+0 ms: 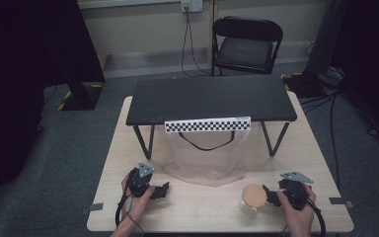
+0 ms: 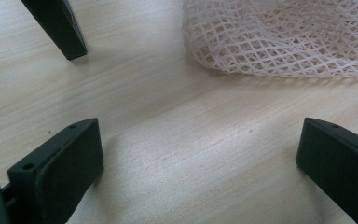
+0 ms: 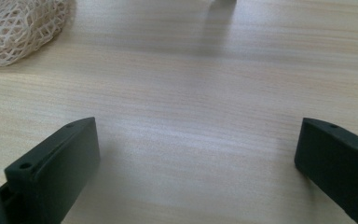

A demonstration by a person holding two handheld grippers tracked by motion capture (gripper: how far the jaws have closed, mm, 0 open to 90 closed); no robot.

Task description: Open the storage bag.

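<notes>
i have the left gripper [image 1: 162, 190] low over the near left part of the light wooden table [image 1: 197, 207], and its jaws are spread wide with only bare wood between them. in the left gripper view the mesh bag [image 2: 284, 37] lies on the table just beyond the jaws, to the far right, and a black leg of the small table [image 2: 58, 28] stands at the far left.

my right gripper [image 1: 271, 196] sits at the near right, jaws likewise spread with nothing between them. just left of it stands the jar with a wooden lid [image 1: 254, 196], close to the jaw tips; i cannot tell whether they touch.

the mesh bag hangs from the near edge of the small black table [image 1: 212, 98], under a checkered strip [image 1: 208, 124], and pools on the wood between my two grippers, farther away than both.
</notes>
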